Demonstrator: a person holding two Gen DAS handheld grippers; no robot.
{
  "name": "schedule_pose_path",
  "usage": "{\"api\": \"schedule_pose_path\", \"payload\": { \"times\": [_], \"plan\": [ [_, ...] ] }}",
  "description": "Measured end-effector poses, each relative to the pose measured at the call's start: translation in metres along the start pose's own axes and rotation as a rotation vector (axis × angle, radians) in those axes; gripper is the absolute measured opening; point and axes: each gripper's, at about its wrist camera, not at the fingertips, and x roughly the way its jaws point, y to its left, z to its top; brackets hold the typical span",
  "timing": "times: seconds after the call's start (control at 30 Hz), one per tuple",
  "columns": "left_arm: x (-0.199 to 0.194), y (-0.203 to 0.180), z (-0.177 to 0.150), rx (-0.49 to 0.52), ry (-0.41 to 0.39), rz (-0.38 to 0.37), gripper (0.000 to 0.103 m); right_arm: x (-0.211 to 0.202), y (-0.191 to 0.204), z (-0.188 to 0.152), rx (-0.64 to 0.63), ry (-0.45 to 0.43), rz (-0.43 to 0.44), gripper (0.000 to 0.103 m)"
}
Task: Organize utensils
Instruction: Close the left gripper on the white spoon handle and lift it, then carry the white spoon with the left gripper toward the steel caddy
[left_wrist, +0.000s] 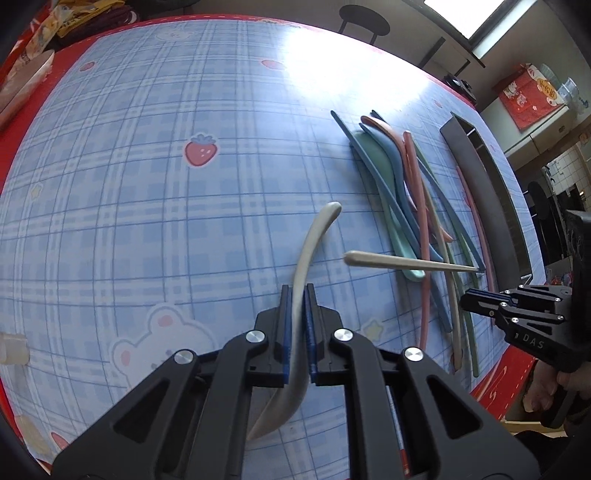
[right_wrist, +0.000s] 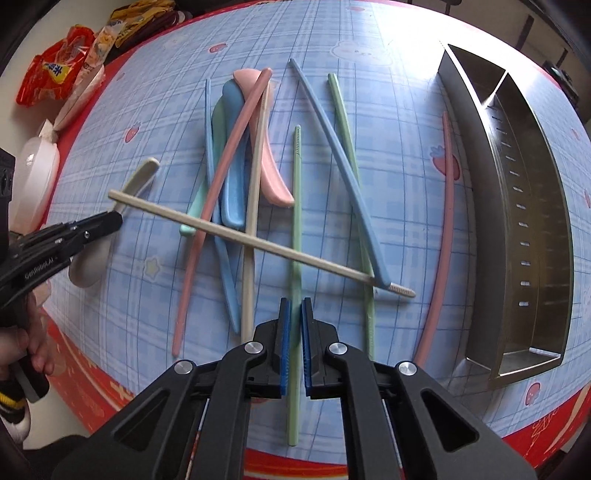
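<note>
1. The left tongs (left_wrist: 297, 291) are pressed onto a beige spoon (left_wrist: 314, 236); its handle runs up between the blue pads, and its bowl hangs below them, nearer the camera.
2. The right tongs (right_wrist: 295, 304) pinch a green chopstick (right_wrist: 295, 206). It runs straight up the middle of the right wrist view, with its lower end sticking out behind the pads.
3. Both tongs hold their pieces above the desk (left_wrist: 129, 184), which wears a blue plaid cloth with strawberries and bears.
4. A beige chopstick (right_wrist: 240, 236) lies slantwise across the pile, between the two tongs. Its grooved tip sits just ahead and right of the right tongs; its blunt end is near the left tongs.
5. The pile holds a pink spoon (right_wrist: 266, 147), a blue spoon (right_wrist: 232, 147), a mint spoon (right_wrist: 195, 206) and pink, blue, green and beige chopsticks (crossed over one another).
6. One pink chopstick (right_wrist: 443, 236) lies apart, just beside the steel utensil holder (right_wrist: 480, 184) at the right of the desk.
7. Snack bags (right_wrist: 55, 74) lie at the far left edge.
</note>
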Motion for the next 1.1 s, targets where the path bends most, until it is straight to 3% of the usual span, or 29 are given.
{"api": "schedule_pose_path", "payload": {
  "times": [0.13, 0.5, 0.7, 1.1],
  "plan": [
    [-0.014, 0.018, -0.013, -0.049, -0.017, -0.008, 0.011, -0.004, -0.003, -0.017, -0.076, 0.071, 0.005, 0.006],
    [-0.038, 0.031, -0.050, -0.073, -0.034, -0.023, 0.011, -0.014, 0.009, -0.079, -0.278, 0.166, 0.006, 0.006],
    [-0.056, 0.029, -0.060, -0.067, -0.064, -0.035, 0.011, -0.038, 0.010, -0.109, -0.250, 0.092, 0.042, 0.006],
    [-0.076, 0.015, -0.065, -0.051, -0.102, -0.076, 0.011, -0.097, -0.012, -0.106, -0.160, -0.044, 0.101, 0.006]
  ]
}}
